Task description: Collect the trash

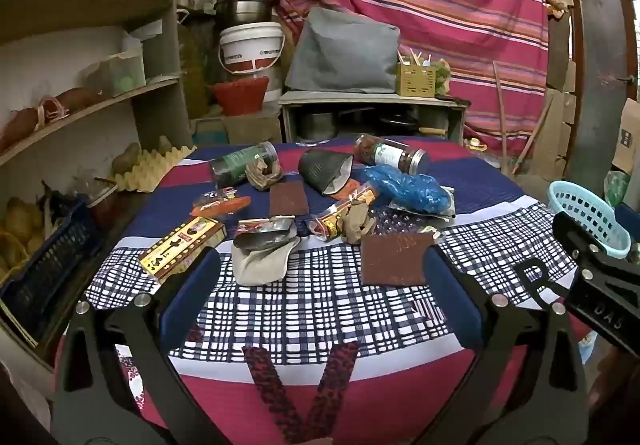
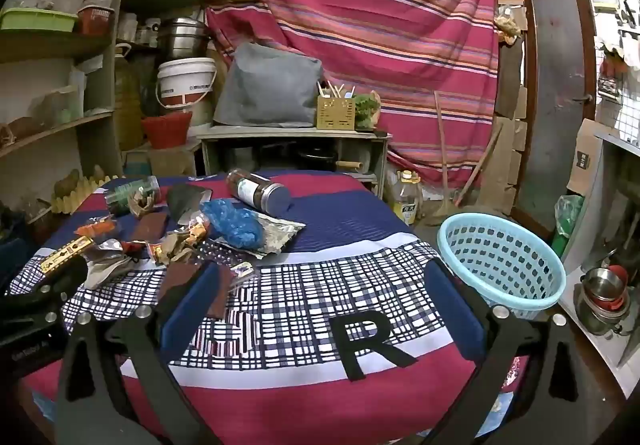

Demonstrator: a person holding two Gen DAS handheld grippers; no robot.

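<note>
Tabletop (image 2: 320, 221), covered with a striped and checked cloth, carried the whole load of trash on its left and middle part; the near checked area lay bare. Progress was judged as nil: the light-blue basket (image 2: 500, 265), standing at the right edge of the tabletop, showed no item inside as far as the right wrist view revealed its interior.

Items left to collect, in descending order of size:

- Two clear jars lay on their sides at the far end, one dark with a white-and-green label (image 1: 392, 155), one with a green label (image 1: 242, 163).
- A crumpled blue plastic bag (image 1: 404, 189) lay on a silvery foil pouch (image 2: 276, 235) just in front of the dark jar.
- A black cone-shaped wrapper (image 1: 324, 171) lay between the jars.
- A brown square sheet (image 1: 394, 257) lay nearest the grippers, and a smaller brown strip (image 1: 288, 199) lay farther back.
- A gold-and-red printed box (image 1: 182, 251) lay at the left.
- A grey pouch (image 1: 262, 261), an orange wrapper (image 1: 222, 205) and several crumpled foil and paper scraps filled the middle of the pile.

The left gripper (image 1: 320, 289) hovered over the near checked cloth, its fingers spread to full width with nothing between them. The right gripper (image 2: 320, 297) stood beside it, closer to the basket, likewise fully spread and empty. No item was in contact with either.
</note>
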